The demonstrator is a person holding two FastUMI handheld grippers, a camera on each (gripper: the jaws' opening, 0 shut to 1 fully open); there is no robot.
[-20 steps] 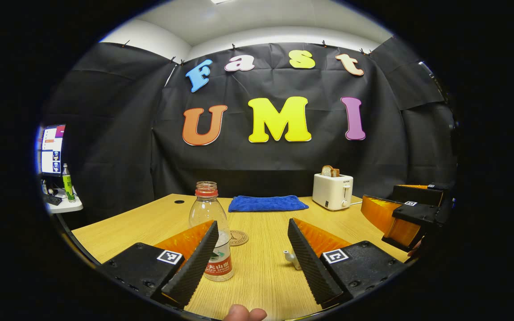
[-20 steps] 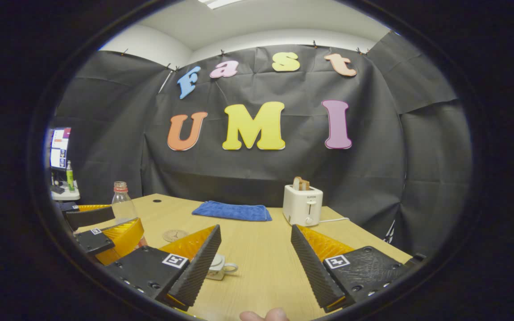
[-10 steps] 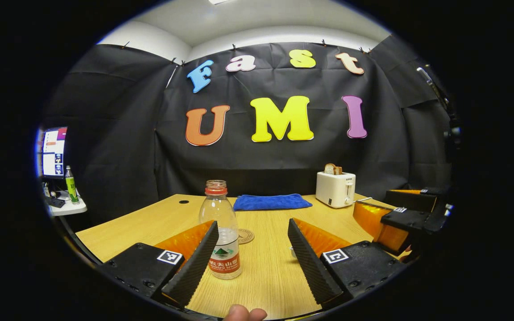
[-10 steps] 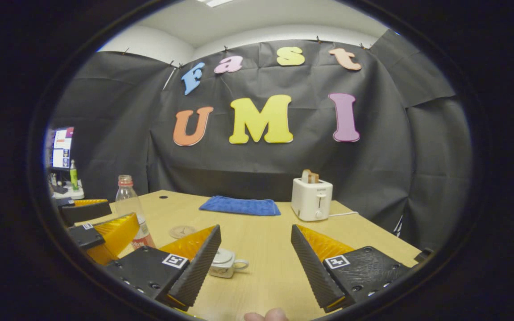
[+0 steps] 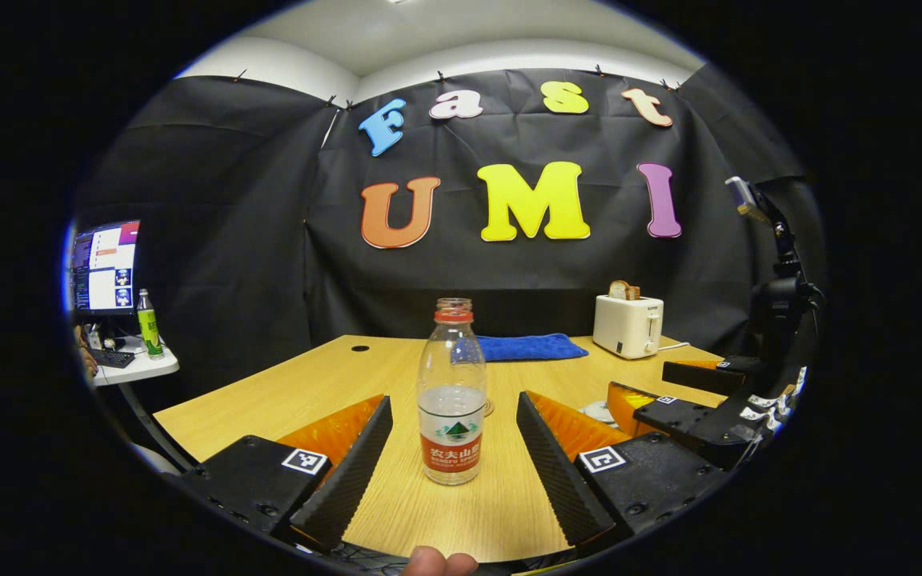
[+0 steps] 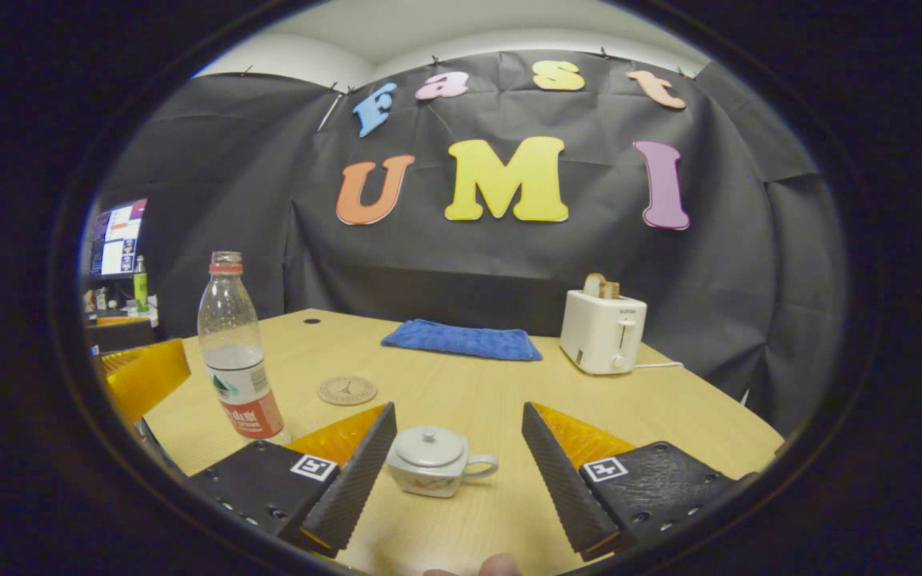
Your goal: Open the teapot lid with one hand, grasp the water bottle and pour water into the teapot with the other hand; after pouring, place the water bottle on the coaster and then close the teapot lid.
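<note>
The left claw (image 5: 454, 460) is spread wide, its fingers on either side of the bottle (image 5: 451, 394) without touching it. The bottle stands upright on the table (image 5: 285, 392), uncapped and partly filled with water. In the left gripper view the right claw (image 5: 653, 396) shows at the right edge, low over the table; a thumb tip (image 5: 437, 562) shows at the bottom.

The right claw (image 6: 458, 472) is also wide apart and holds nothing. The teapot (image 6: 437, 460) sits on the table (image 6: 669, 416) between its fingers, nearer the left one, apart from both, with its lid (image 6: 429, 446) on and its handle to the right in that view. The coaster (image 6: 346, 390) lies flat beyond the teapot, to the right of the bottle (image 6: 235, 352) in the right gripper view. Farther back lie a blue cloth (image 6: 461, 339) and a toaster (image 6: 601, 330) with bread in its slots. Part of the left claw (image 6: 141, 374) appears at the left edge of that view, near the bottle. A monitor (image 5: 103, 266) and a green bottle (image 5: 146, 322) are on a side stand off the table.
</note>
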